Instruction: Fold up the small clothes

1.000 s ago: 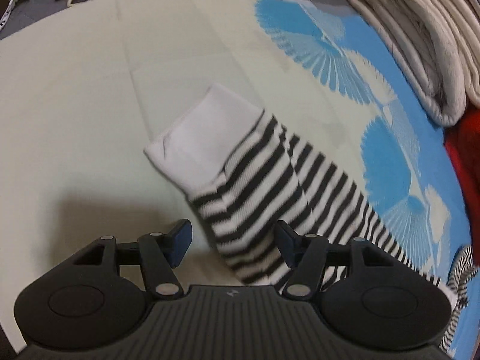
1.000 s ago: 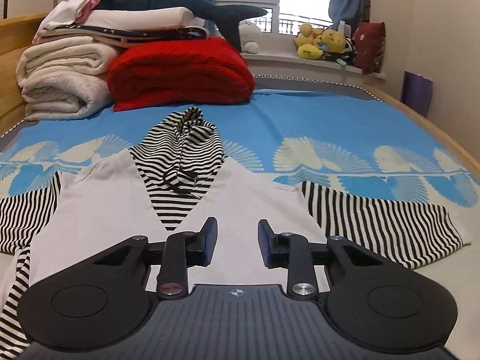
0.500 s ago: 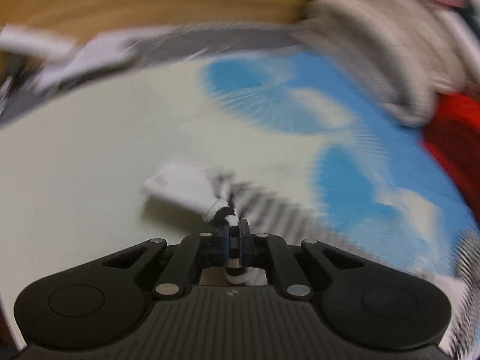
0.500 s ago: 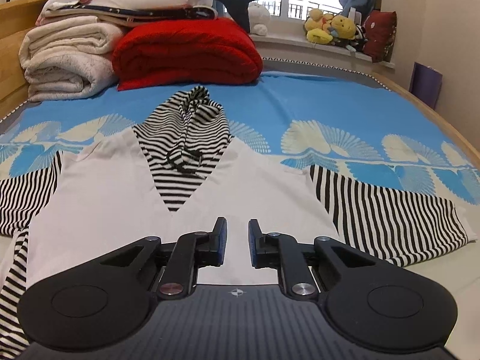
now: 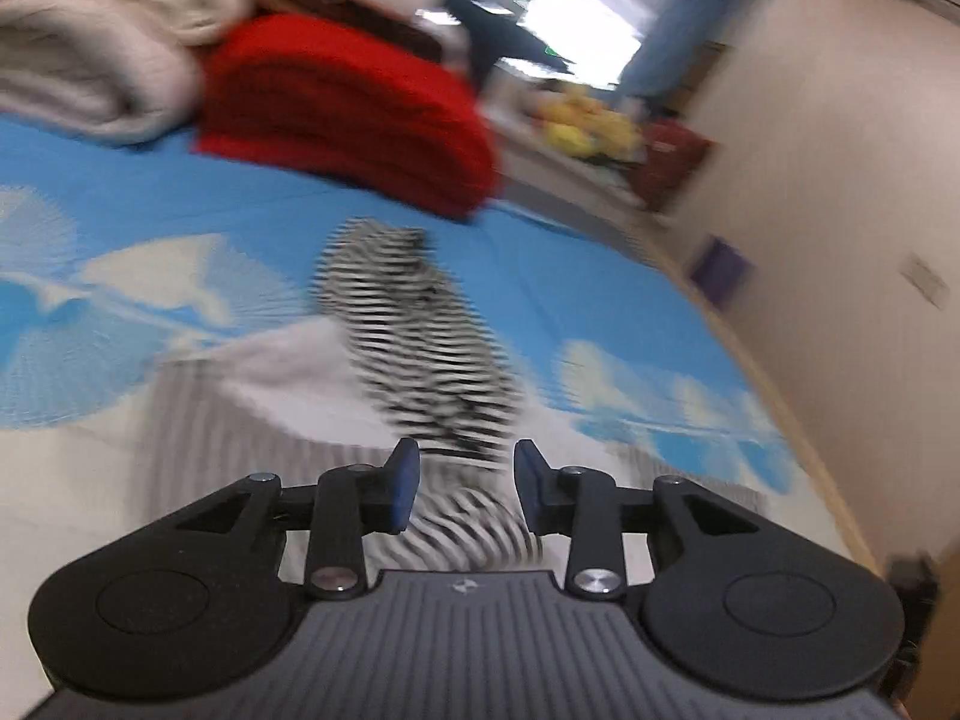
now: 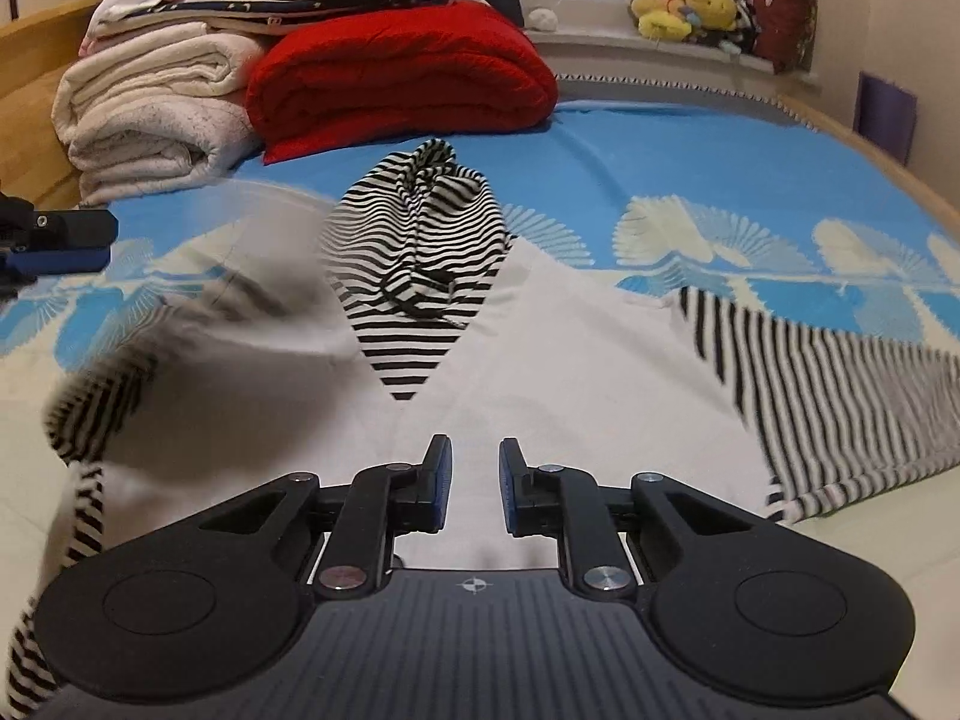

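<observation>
1. Left sleeve (image 6: 102, 402) swung over from lying flat off to the side, now blurred and dropping onto the white body of the hoodie (image 6: 540, 360). Was pinched at the cuff half a second back.
2. Left gripper (image 5: 465, 483) just been opening, jaws now partly apart. Striped cloth shows blurred between and below them, pads not pressing on it as far as can be told. Looks like a release.
3. Same gripper visible at the far left edge of the right camera view, up above the bed (image 6: 660, 138), clear of the cloth.
4. Right gripper (image 6: 474, 486) hovering over the hoodie's lower front, jaws narrow and just opened a touch, nothing between them.
5. Hoodie lying face up mid-bed, striped hood (image 6: 420, 228) pointing toward the red blanket (image 6: 396, 78), right sleeve (image 6: 840, 396) spread out flat, not folded yet.
6. Meaning for the fold: probably first sleeve in, second sleeve next, then the body. Landing still blurred, so can't tell if it lies neat or needs a smoothing pass.
</observation>
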A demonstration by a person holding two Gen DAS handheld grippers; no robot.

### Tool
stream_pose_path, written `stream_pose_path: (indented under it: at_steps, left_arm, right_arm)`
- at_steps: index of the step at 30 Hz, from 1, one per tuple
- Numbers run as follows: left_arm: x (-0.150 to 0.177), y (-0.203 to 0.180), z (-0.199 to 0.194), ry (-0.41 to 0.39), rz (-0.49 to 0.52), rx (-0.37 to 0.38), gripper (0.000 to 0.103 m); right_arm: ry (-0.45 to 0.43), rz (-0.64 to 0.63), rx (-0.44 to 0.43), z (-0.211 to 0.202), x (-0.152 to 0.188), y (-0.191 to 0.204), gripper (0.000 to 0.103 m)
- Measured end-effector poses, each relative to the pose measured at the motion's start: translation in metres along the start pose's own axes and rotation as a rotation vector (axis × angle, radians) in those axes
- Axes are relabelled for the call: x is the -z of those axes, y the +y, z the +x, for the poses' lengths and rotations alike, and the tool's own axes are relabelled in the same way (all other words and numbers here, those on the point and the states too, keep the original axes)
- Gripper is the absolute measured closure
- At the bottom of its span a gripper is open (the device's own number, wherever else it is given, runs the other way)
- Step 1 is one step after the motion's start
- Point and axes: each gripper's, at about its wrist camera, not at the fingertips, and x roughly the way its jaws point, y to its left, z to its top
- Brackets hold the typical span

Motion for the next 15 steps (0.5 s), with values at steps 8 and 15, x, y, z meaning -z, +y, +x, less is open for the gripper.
stream_pose_path:
  at_steps: [8, 15]
  left_arm:
    - [0.008, 0.045, 0.026, 0.166, -0.013, -0.345, 0.065]
    - [0.017, 0.023, 0.045, 0.214, 0.039, -0.298, 0.063]
  right_arm:
    - [0.090, 0.243, -0.081, 0.040, -0.011, -0.020, 0.062]
    - [0.220, 0.466, -0.081, 0.099, -0.004, -0.037, 0.061]
